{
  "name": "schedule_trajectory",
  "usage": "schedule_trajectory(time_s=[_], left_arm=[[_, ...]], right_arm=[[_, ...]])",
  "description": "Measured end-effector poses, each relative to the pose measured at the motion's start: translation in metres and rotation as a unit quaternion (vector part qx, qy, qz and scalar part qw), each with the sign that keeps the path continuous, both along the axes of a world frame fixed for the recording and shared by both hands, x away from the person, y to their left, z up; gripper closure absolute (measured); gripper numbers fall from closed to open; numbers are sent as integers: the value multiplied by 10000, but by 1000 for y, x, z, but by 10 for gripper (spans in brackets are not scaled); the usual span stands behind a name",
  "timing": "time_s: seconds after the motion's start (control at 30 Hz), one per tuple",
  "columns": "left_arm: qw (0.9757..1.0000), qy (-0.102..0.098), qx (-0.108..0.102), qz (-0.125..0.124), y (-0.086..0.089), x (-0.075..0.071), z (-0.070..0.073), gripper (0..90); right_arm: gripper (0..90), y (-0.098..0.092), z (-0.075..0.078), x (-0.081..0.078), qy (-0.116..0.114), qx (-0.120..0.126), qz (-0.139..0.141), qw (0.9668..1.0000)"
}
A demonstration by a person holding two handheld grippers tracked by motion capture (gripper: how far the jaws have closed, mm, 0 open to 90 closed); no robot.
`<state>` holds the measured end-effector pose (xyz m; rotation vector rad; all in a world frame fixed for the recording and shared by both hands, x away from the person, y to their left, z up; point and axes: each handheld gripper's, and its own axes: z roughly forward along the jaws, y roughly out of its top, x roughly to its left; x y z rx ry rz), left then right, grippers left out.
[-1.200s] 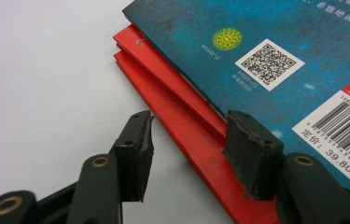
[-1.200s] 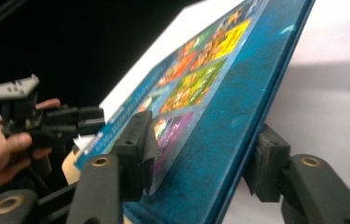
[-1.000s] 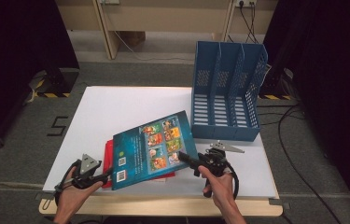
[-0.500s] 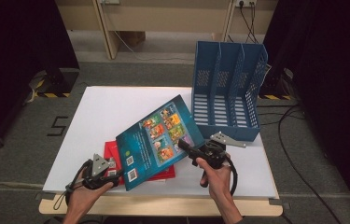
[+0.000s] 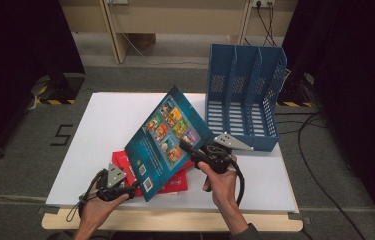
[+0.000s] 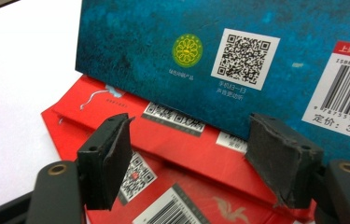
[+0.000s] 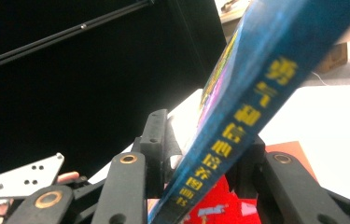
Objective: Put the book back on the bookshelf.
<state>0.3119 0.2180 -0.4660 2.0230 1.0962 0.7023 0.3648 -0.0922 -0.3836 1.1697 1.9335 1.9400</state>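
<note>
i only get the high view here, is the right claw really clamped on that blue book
Observer: Yes. In the right gripper view the blue book sits spine-first between the right claw jaws, which have just been closing on it.
Operator: and the left claw, still gripping it
Observer: No. The left claw has just been opening; its pads stand apart, clear of the book's lower edge.
Operator: whats under the book
Observer: Red books lying flat, barcodes facing up.
</note>
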Motion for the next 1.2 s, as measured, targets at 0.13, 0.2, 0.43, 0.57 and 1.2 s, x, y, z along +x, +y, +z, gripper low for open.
schedule_trajectory(time_s=[0.13, 0.2, 0.43, 0.57, 1.2], left_arm=[[9999, 22, -44, -116, -6, 2, 0, 272], [9997, 71, -144, -202, -11, 4, -1, 233], [9997, 90, -186, -126, -10, 13, -1, 216], [9998, 44, -164, -37, -5, 17, -1, 219], [9902, 297, -590, 1231, 97, 36, -2, 218]], right_arm=[[684, 1, 5, 1, -135, -55, -119, 9998], [715, -1, 8, 2, -253, -70, -217, 9994], [771, -3, 22, 14, -584, -68, -172, 9981], [787, 2, 34, 20, -837, -148, -96, 9963], [824, -17, 64, 24, -1550, -381, -98, 9871]])
